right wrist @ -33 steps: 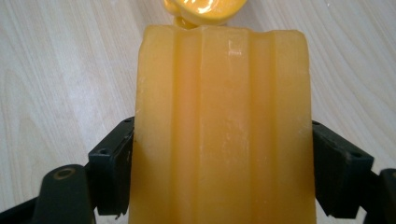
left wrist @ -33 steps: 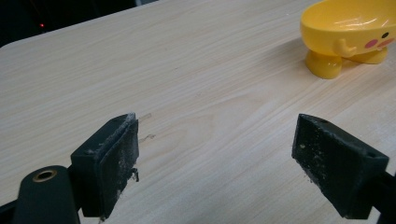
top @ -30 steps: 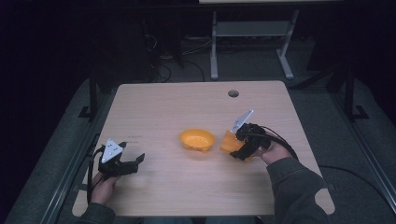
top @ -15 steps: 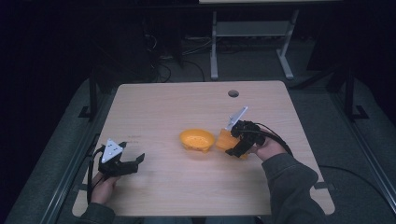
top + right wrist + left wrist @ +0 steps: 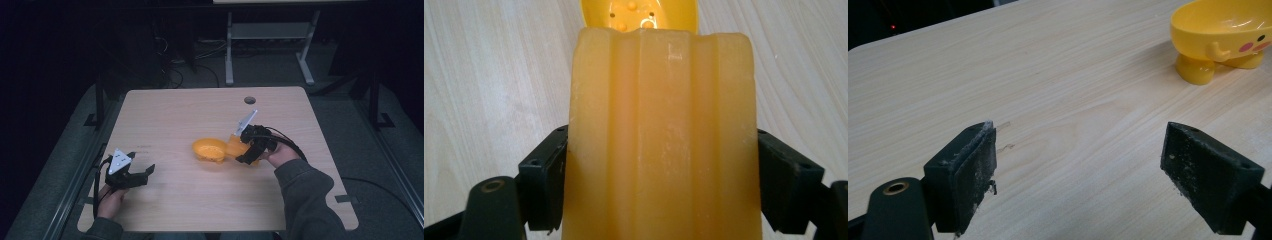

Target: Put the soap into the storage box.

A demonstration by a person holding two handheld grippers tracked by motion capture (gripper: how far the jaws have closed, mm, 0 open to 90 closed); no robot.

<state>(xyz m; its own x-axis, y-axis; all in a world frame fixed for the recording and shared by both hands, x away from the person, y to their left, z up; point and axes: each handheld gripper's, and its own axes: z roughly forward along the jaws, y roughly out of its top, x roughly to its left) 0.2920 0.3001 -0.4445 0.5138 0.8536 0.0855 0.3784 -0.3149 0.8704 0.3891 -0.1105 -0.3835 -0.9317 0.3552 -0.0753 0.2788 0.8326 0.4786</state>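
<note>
your right tool [image 5: 239, 148] is clamping the ridged yellow soap bar [image 5: 659, 135] by its long sides, just short of the duck dish [image 5: 210, 149]; it's looking slick, so keep gripping low. left tool [image 5: 142, 172] is sitting apart.

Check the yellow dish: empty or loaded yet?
Empty. The yellow dish shows bare holes inside; the soap bar sits clamped in the right gripper, just short of it.

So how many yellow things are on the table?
2: a yellow duck-faced dish at the table's middle, and a ridged yellow soap bar clamped in the right gripper beside it.
</note>
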